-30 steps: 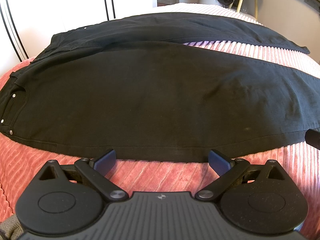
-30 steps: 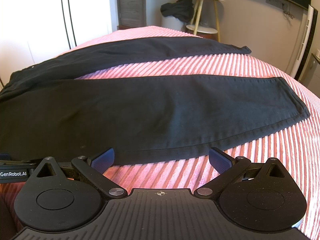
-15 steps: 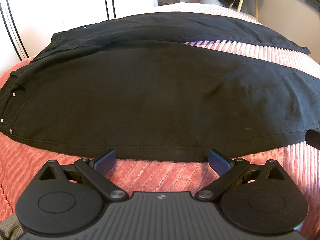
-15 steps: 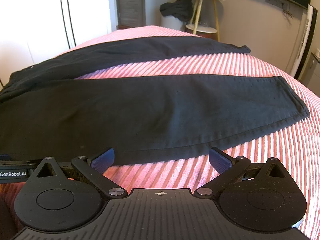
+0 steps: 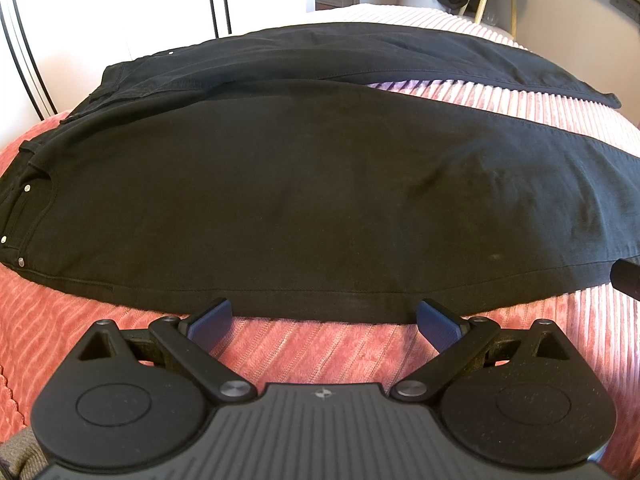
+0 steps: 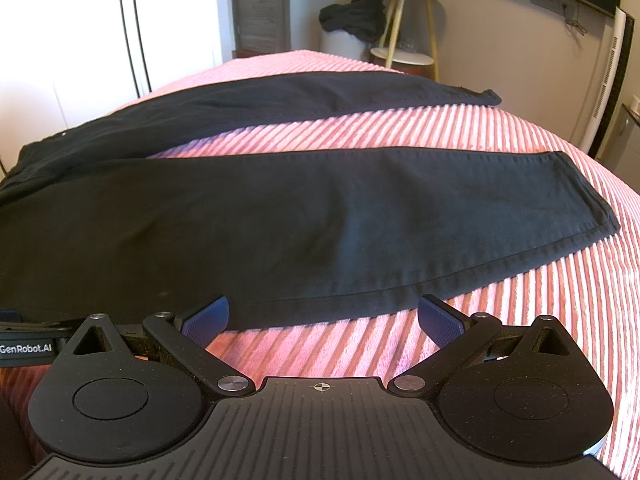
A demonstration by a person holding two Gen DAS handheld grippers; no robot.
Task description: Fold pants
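Observation:
Black pants (image 5: pixel 304 196) lie flat on a pink ribbed bedspread (image 5: pixel 320 344), waist at the left, both legs spread apart toward the right. In the right wrist view the near leg (image 6: pixel 320 224) ends in a hem at the right and the far leg (image 6: pixel 304 96) runs behind it. My left gripper (image 5: pixel 325 318) stands open just short of the near seam at the thigh. Further along that same near edge, my right gripper (image 6: pixel 324 318) is open too. Nothing sits between either pair of fingers.
White wardrobe doors (image 6: pixel 80 40) stand behind the bed at the left. A small round side table (image 6: pixel 404 20) with dark clothing (image 6: pixel 352 16) heaped beside it is at the far side. Part of the other gripper (image 6: pixel 28 346) shows at the left edge of the right wrist view.
Both grippers have crept very slightly forward toward the pants' near edge; both stay open and the pants have not moved.

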